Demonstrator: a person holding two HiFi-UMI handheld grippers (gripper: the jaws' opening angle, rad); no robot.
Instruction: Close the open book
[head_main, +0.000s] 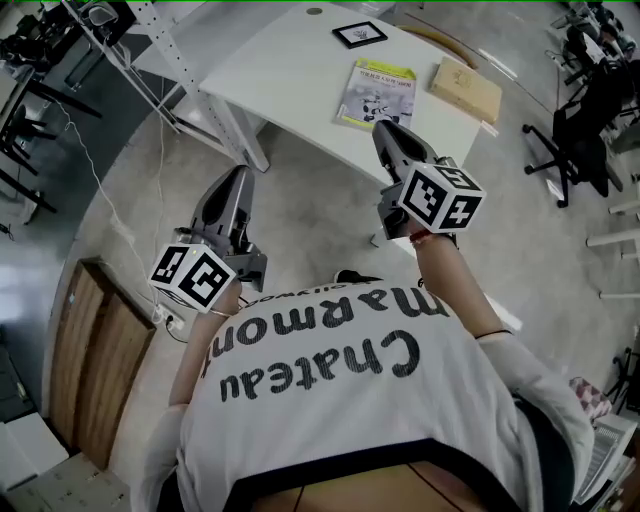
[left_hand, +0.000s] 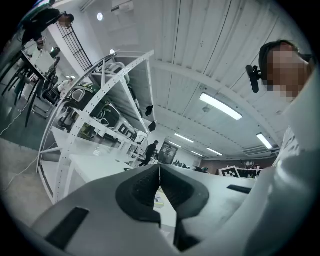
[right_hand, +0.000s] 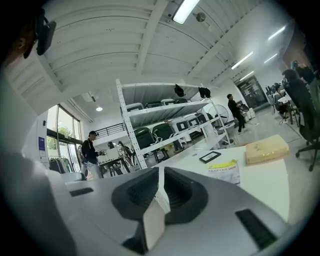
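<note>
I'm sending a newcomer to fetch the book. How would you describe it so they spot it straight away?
Go to the white table. Three things lie on it; the book lies flat and closed, with a small black frame and a pale wooden block near it. It alone has a printed cover with a yellow-green band along one edge.

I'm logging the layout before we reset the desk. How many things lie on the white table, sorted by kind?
book: 1
black picture frame: 1
tan wooden block: 1
Total: 3
</note>
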